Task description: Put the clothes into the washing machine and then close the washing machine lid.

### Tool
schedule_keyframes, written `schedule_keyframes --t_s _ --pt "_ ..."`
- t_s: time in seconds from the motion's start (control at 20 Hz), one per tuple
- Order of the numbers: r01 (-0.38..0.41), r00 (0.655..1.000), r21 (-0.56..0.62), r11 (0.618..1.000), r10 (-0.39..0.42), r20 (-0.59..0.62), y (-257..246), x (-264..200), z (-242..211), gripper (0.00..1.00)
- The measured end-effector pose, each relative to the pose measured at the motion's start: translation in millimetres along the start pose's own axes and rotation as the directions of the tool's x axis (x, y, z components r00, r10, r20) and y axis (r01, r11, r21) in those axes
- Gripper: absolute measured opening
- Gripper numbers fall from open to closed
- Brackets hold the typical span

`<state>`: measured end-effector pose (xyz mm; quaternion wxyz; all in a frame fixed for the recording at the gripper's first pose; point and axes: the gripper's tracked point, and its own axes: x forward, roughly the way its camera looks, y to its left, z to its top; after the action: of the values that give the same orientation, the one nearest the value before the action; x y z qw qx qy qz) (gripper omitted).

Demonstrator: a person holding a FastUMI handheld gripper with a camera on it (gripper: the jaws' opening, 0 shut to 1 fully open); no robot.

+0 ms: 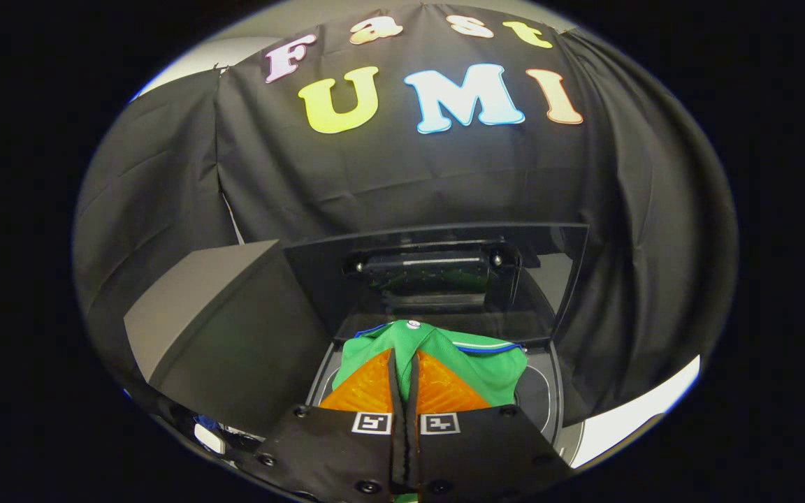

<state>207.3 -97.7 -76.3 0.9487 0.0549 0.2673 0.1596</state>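
Gripper: my gripper [404,363] has its two fingers drawn almost together, a thin strip of green cloth pinched in the narrow slit between them, so I read it as clamped on the garment

Garment: a green polo shirt [476,360] with a blue-and-white trimmed collar and a small white button at the neck; it bunches around and just ahead of the fingertips, spilling mostly to the right of them

Where the shirt sits: over the mouth of the washing machine [539,398], above its rounded opening; I cannot tell whether the cloth rests on the rim or hangs free from my grip

Lid: the washing machine lid [437,276] stands raised behind the shirt, dark and glossy, with a hinge block showing on its inner face

Surroundings: a grey box-like panel [214,328] stands to the left of the machine, close beside its left edge; the black cloth wall [402,175] hangs beyond the lid
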Motion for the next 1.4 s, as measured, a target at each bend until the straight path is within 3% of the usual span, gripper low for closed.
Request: schedule_keyframes --t_s 0.8,1.05,1.3,1.4 --pt "0.037 0.985 -0.029 0.999 -0.041 -0.168 -12.8 50.0 -83.0 0.02" --pt "0.056 0.977 0.02 0.998 -0.051 -0.209 -19.5 55.7 -101.3 0.13" --pt "0.067 0.98 0.007 0.998 -0.065 -0.188 -24.8 58.5 -103.7 1.0" --pt "0.08 0.981 0.004 0.997 -0.078 -0.176 -26.4 50.9 -105.3 0.98"
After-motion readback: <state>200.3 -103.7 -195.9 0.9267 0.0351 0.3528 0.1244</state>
